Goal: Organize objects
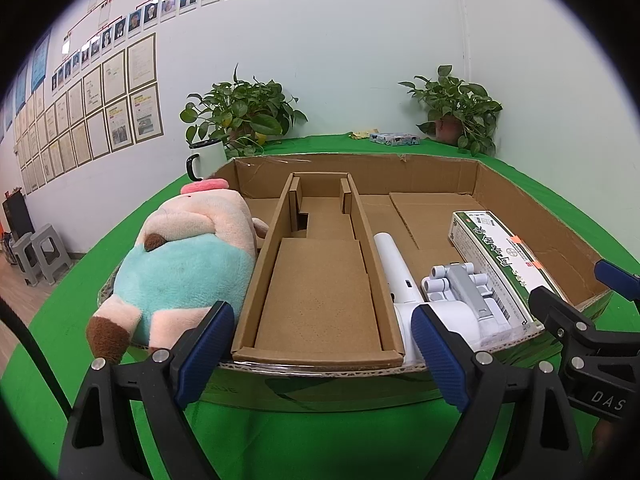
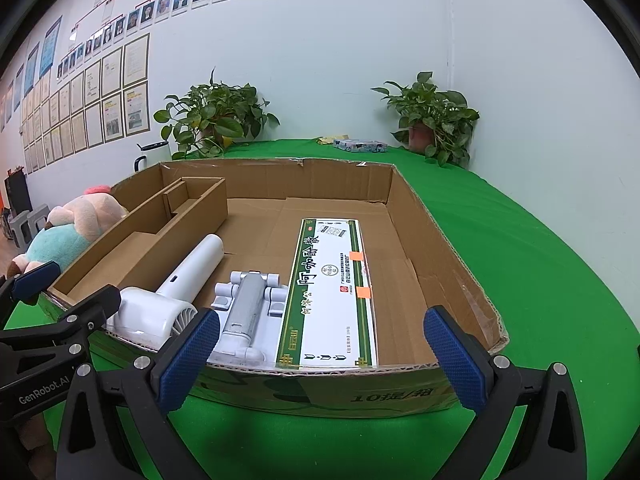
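A shallow cardboard tray point(image 1: 520, 200) point(image 2: 444, 240) lies on the green table. In its left part lies a plush pig point(image 1: 188, 264) point(image 2: 68, 228) in pink and teal. A long cardboard insert point(image 1: 316, 280) point(image 2: 160, 232) divides the tray. To its right lie a white handheld vacuum point(image 1: 400, 276) point(image 2: 176, 284), a grey and white brush head point(image 1: 460, 284) point(image 2: 248, 304) and a white and green box point(image 1: 500, 256) point(image 2: 332, 288). My left gripper point(image 1: 320, 352) hangs open before the tray's near wall. My right gripper point(image 2: 320, 356) is open too, in front of the box.
A white mug point(image 1: 208, 156) point(image 2: 154, 152) stands behind the tray at the left. Two potted plants point(image 1: 240, 112) point(image 1: 456, 108) and a small printed box point(image 1: 394, 138) point(image 2: 360, 145) stand at the table's far edge. Grey stools point(image 1: 38, 252) stand on the floor at left.
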A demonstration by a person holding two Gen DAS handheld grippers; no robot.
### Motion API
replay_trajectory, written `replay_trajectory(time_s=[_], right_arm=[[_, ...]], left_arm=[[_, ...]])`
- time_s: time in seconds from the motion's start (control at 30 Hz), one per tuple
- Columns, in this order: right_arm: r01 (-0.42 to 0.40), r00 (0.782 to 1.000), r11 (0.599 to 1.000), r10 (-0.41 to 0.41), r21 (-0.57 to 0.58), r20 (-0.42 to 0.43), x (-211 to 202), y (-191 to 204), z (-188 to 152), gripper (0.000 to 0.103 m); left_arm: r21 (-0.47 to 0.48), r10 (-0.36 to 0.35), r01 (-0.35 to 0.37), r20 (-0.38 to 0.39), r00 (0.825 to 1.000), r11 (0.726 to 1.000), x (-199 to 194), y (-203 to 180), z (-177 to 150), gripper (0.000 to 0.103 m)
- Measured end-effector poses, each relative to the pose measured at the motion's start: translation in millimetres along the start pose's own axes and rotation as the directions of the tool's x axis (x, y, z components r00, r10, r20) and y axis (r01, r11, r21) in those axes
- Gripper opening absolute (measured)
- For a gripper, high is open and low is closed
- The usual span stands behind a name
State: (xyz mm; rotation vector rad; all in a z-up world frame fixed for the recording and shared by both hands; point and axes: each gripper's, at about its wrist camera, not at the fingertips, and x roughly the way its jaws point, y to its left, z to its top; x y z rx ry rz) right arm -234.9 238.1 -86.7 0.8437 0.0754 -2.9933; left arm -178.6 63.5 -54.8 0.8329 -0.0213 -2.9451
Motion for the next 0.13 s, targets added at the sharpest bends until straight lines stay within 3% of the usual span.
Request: replay_trajectory(time_s=[0.13], right_arm=[[0.001,1.0,1.0,-0.001,0.0,0.0,1.0,0.6,-0.3,0.103]], left_arm=[[0.002,0.003,-0.003,-0.001,1.0,1.0,0.7,-0.6,-0.1,0.09]])
